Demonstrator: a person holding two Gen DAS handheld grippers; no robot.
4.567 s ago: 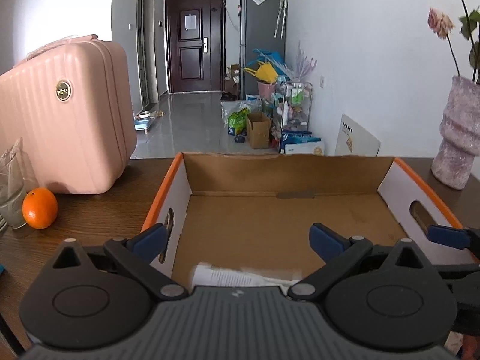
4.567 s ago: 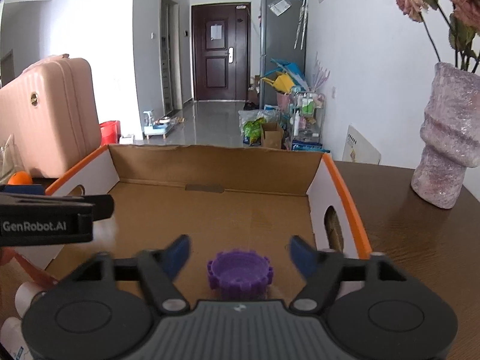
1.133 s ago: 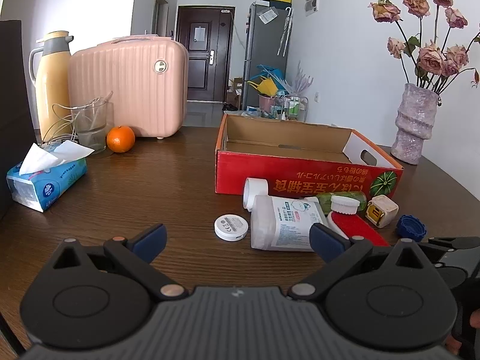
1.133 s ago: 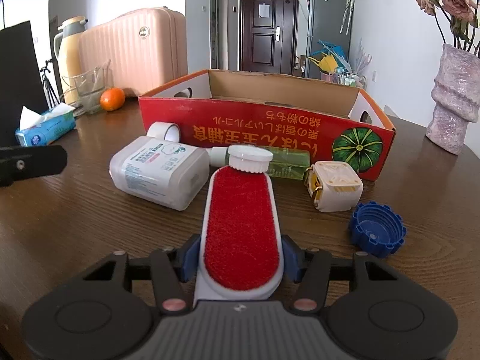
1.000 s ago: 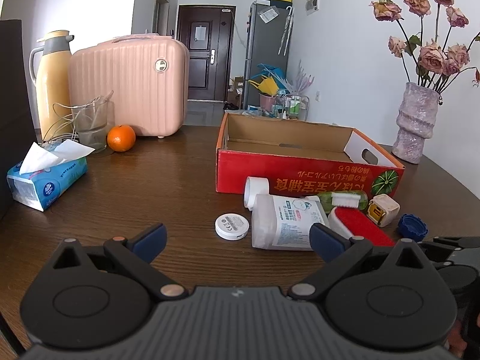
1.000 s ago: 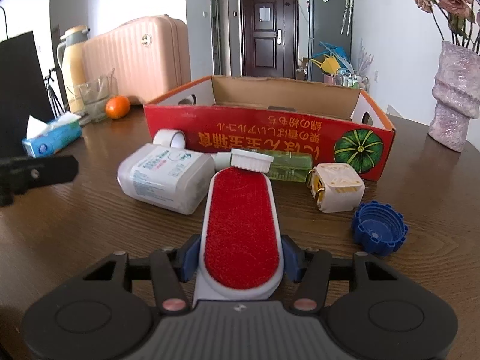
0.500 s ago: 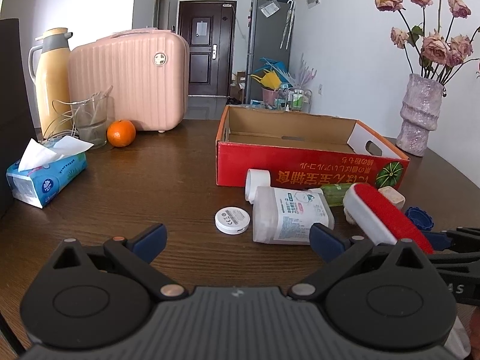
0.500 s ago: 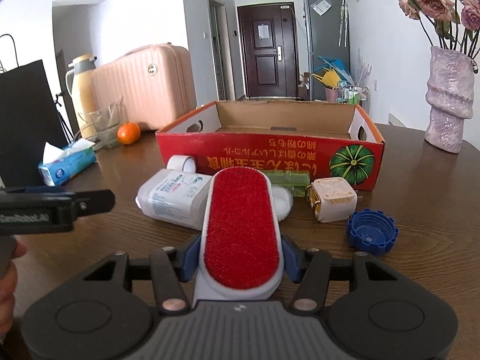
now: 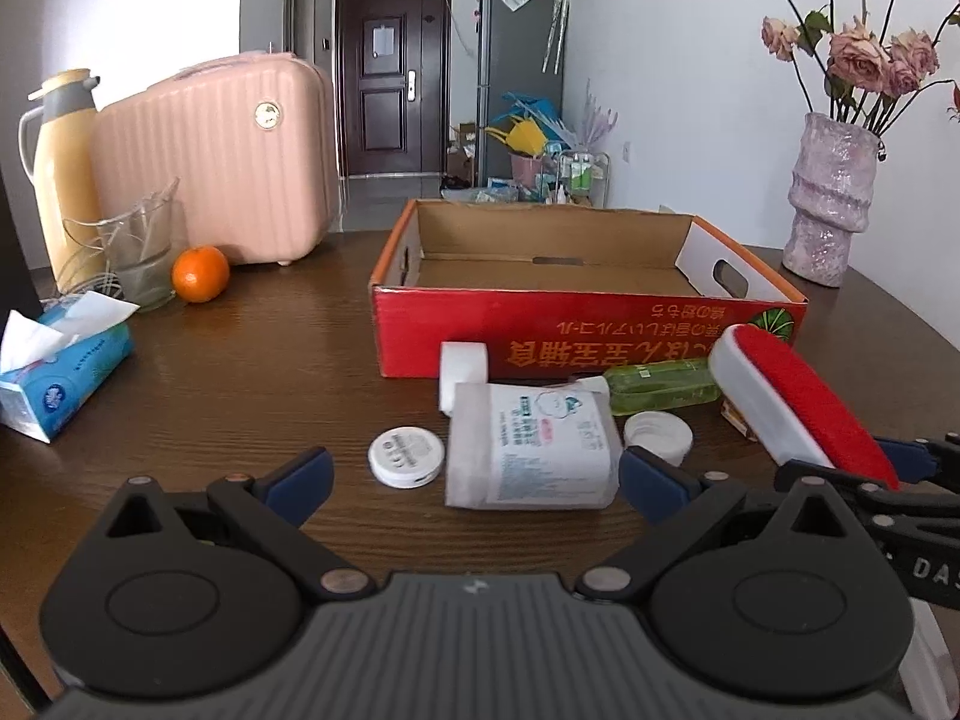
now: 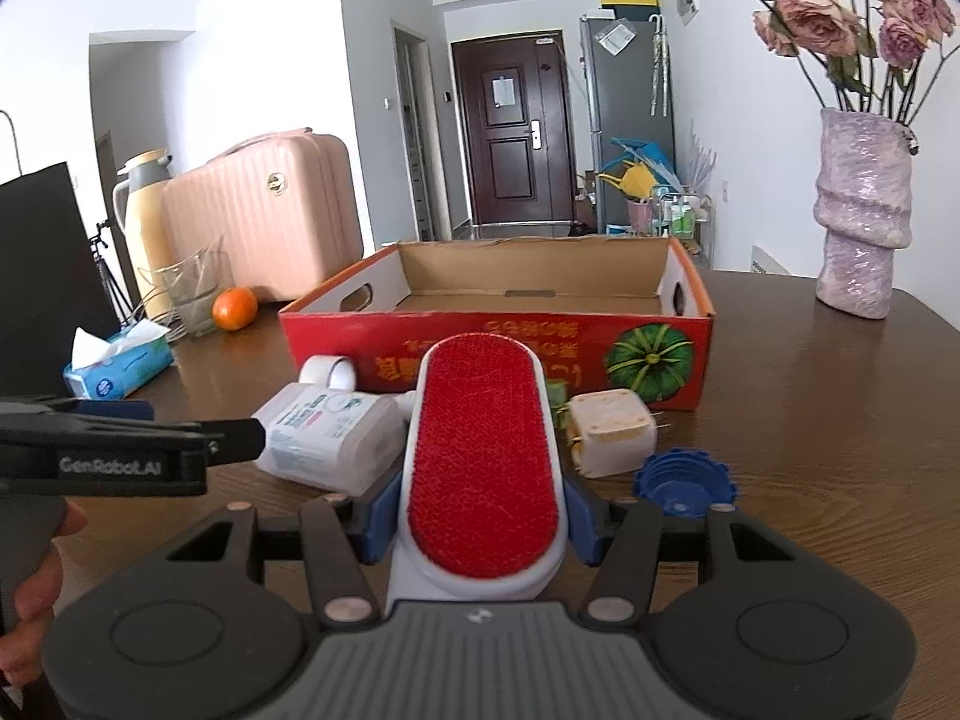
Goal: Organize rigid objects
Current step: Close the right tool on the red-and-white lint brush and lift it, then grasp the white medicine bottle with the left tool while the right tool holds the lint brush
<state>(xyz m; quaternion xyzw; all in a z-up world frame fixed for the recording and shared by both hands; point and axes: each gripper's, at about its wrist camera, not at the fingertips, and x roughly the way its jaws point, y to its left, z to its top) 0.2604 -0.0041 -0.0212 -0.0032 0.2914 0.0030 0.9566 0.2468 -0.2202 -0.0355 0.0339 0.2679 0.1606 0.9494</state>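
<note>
Risk, box wall: the right gripper [image 10: 477, 525] is clamped on the lint brush [image 10: 483, 462], which juts far ahead of the pads. If it travels low toward the red cardboard box [image 10: 498, 342], the brush tip could likely catch the near wall and push the box back or twist the brush in the grip.
Risk, slip: the pads hold only the brush's smooth white sides near 1 end, so a quick tilt could probably let it pivot or drop onto the things below.
Risk, clutter: the white bottle [image 9: 531, 450], green bottle [image 9: 663, 387], white plug [image 10: 609, 432] and blue cap [image 10: 684, 480] lie just in front of the box; a dropped brush would likely scatter them.
Risk, left side: the left gripper [image 9: 474, 477] stands apart and empty, low over the white bottle and near the round white lid [image 9: 407, 456]; a careless sweep could knock either.
Box: open-topped, and nothing shows in the part of its interior that is visible.
Surface: dark wood surface [image 9: 240, 372], carrying a pink case [image 9: 222, 162], a flower vase [image 9: 831, 198], a yellow flask [image 9: 60, 168], a tissue pack [image 9: 60, 372] and an orange [image 9: 200, 273].
Room: white walls, a dark door [image 9: 390, 78] and a grey fridge [image 9: 522, 78] beyond.
</note>
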